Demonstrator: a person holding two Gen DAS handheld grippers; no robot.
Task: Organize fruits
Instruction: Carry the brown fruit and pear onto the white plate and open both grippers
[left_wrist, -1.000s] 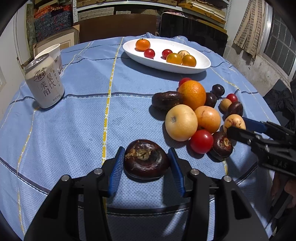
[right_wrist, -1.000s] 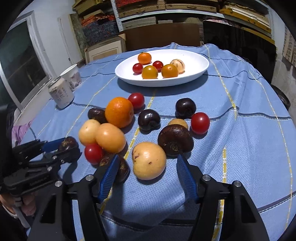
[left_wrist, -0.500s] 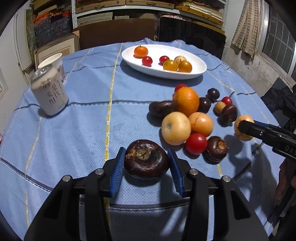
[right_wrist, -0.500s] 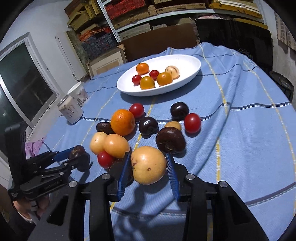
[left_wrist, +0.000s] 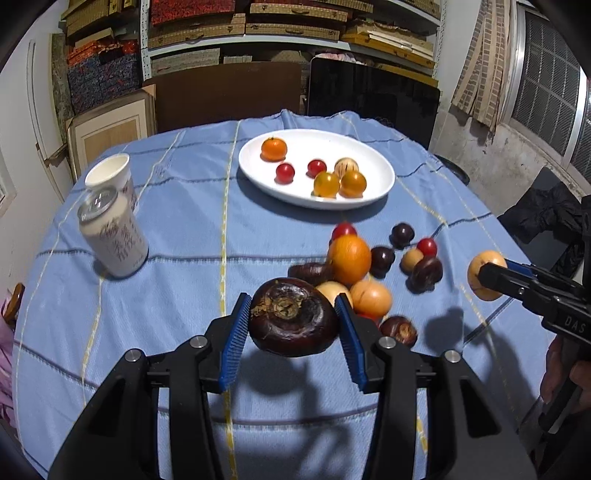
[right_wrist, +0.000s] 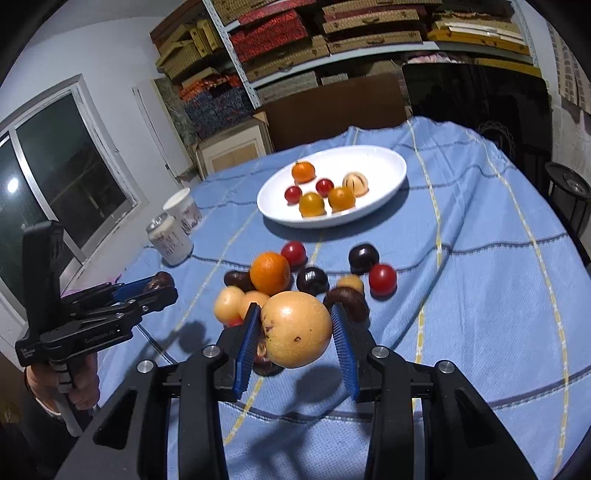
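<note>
Both tools have risen off the worktop, the left tool clamped on a dark water chestnut low in frame, the right tool gripping a yellow pear-like fruit, likely bound for the white plate at upper centre.

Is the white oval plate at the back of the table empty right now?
No: the white oval plate holds six small fruits, among them an orange one.

Both hand-held grippers clamped, raised.
</note>
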